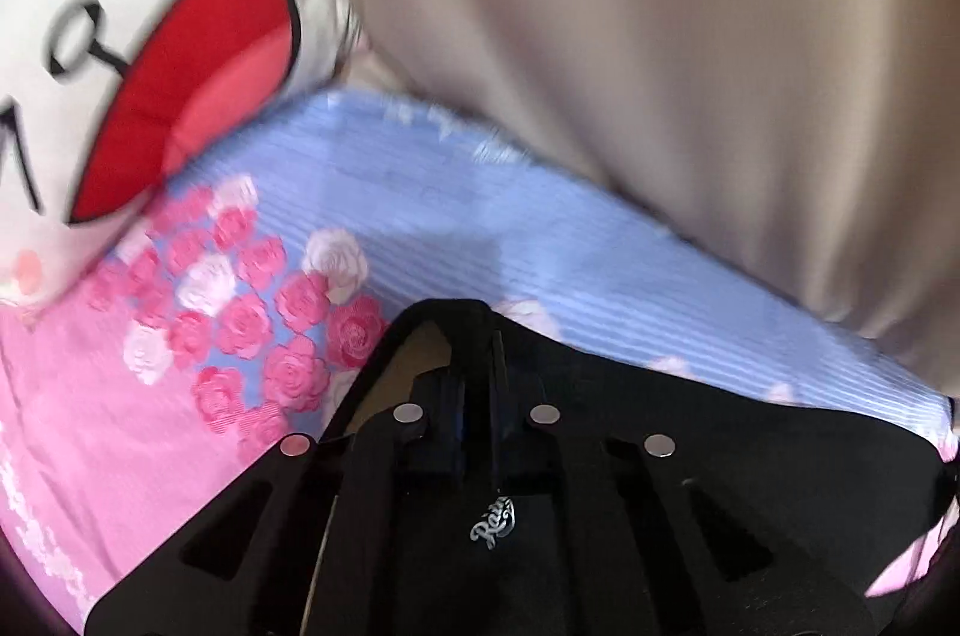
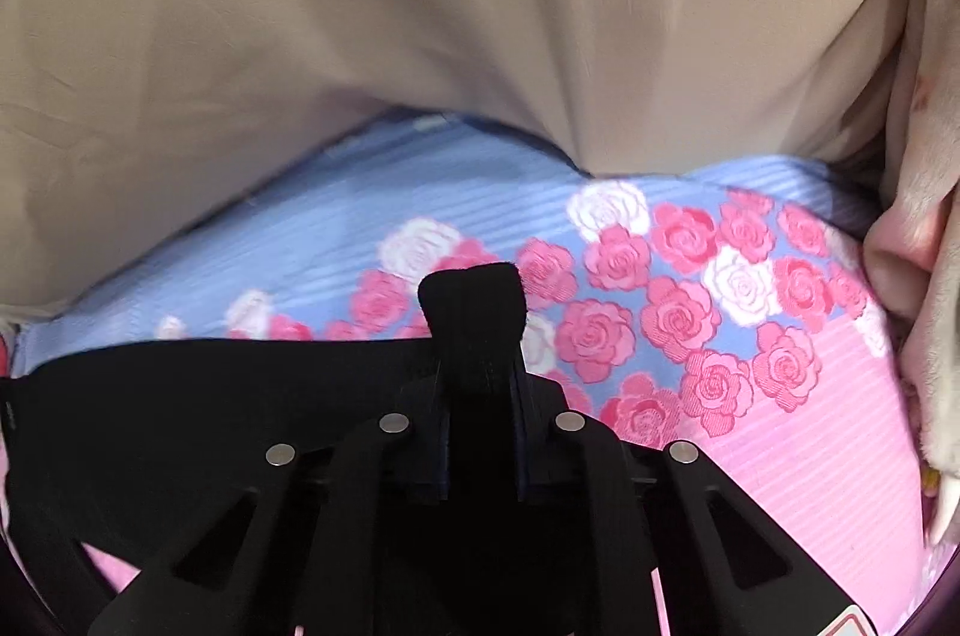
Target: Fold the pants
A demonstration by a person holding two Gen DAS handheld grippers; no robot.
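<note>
Black pants [image 1: 720, 432] lie on a bedsheet [image 1: 420, 228] printed with blue stripes and pink roses. In the left wrist view my left gripper [image 1: 474, 390] is shut on the pants' edge, where a small white logo shows, and the cloth peaks up between the fingers. In the right wrist view my right gripper [image 2: 480, 396] is shut on another part of the pants [image 2: 210, 396]. A pinched tuft of black cloth sticks up past its fingertips. The rest of the garment is hidden below both grippers.
A white cushion [image 1: 150, 66] with a red cartoon mouth lies at the far left on the bedsheet [image 2: 810, 456]. A beige cloth [image 2: 420, 6] hangs along the far side. A pale plush thing [image 2: 924, 276] rests at the right edge.
</note>
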